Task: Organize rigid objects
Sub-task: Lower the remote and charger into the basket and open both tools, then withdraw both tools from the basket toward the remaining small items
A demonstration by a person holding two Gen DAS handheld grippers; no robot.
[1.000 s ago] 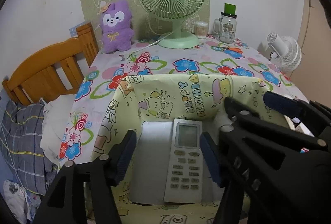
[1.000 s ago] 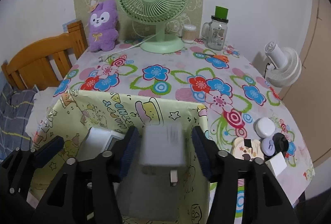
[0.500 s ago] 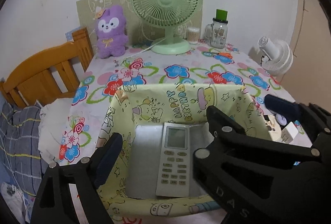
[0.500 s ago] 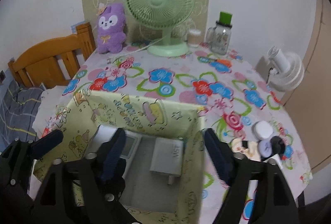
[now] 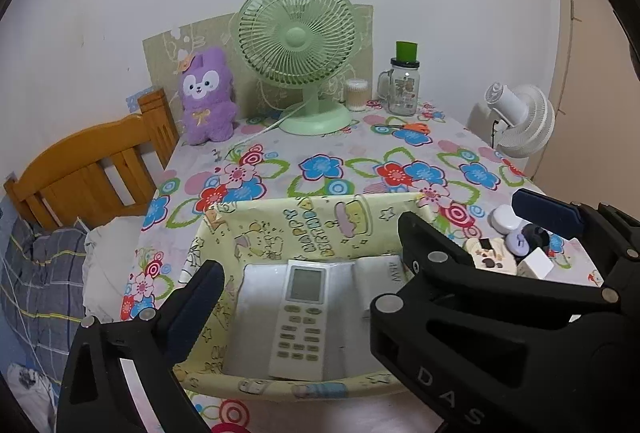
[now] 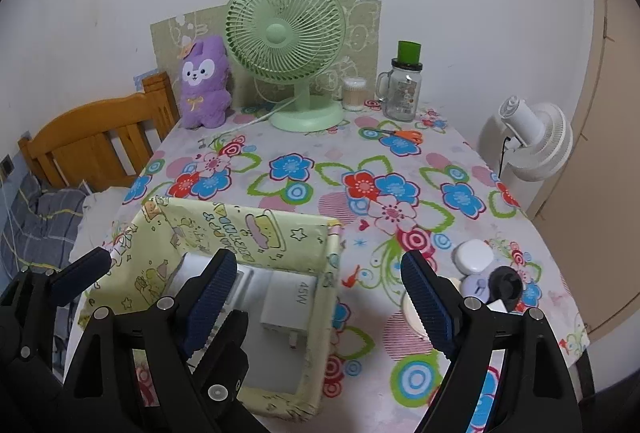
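Nearest the lens, the left gripper hovers above the yellow cartoon-print storage box with its fingers spread wide and nothing between them; they have just been opening further. Beside it, the right gripper hangs over the box's right wall and the tabletop next to it, its fingers also released and empty after having just been opening.

Inside the box, a white remote control lies flat on the grey floor, its screen end toward the far wall. Just to its right lies a white charger block marked 45W, its metal prongs pointing toward the near side. Both rest on the box floor, clear of either gripper.

On the floral tabletop to the right of the box sits a small cluster: a white round case, a lilac earbud case, a black round piece and a cream-coloured item partly hidden behind the right finger.

Farther back, orange-handled scissors lie on the cloth. Along the wall stand a purple plush toy, a green desk fan, a cotton swab jar and a glass mug jar with a green lid. A white fan stands off the right edge, and a wooden bed frame on the left.
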